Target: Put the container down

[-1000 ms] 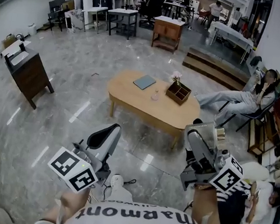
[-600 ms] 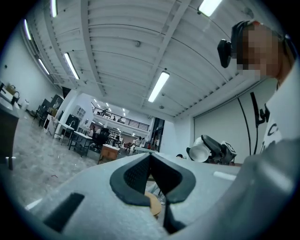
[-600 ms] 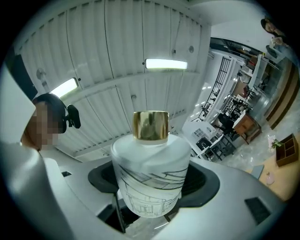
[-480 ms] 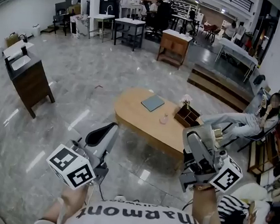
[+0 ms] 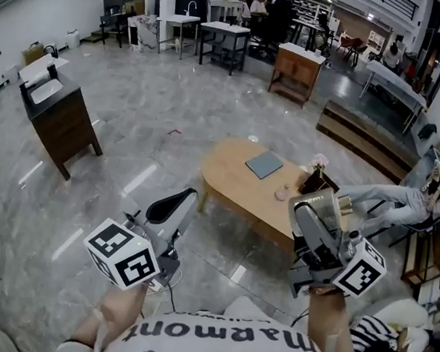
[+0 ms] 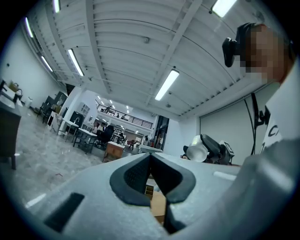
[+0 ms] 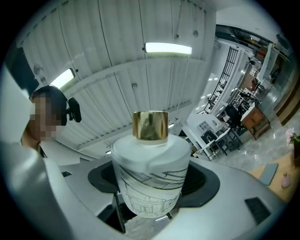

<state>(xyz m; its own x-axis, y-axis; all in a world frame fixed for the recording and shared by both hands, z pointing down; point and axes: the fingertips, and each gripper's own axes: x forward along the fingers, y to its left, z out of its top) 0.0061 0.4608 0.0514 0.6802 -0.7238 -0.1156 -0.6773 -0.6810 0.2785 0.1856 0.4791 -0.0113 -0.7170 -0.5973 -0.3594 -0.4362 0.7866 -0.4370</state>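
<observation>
The container point(image 7: 151, 180) is a white frosted jar with black line drawings and a gold cap. It stands upright between the jaws of my right gripper point(image 7: 152, 190), which is shut on it. In the head view the right gripper point(image 5: 317, 210) is held up at lower right, with the container point(image 5: 328, 203) peeking over its tip. My left gripper point(image 5: 172, 205) is held up at lower left, and its dark pads point(image 6: 136, 180) meet at the tips with nothing between them. Both grippers hang in the air above the floor, short of an oval wooden coffee table point(image 5: 238, 190).
On the table lie a grey-blue book point(image 5: 264, 165), a small pink glass item point(image 5: 281, 193) and a wooden box with flowers point(image 5: 315, 179). A person point(image 5: 399, 200) sits in a chair just right of the table. A dark wooden cabinet point(image 5: 59, 117) stands at left.
In the head view the coffee table has drifted to the right and lower, a little nearer to me. Both grippers keep the same pose, and the right one still holds the container.
</observation>
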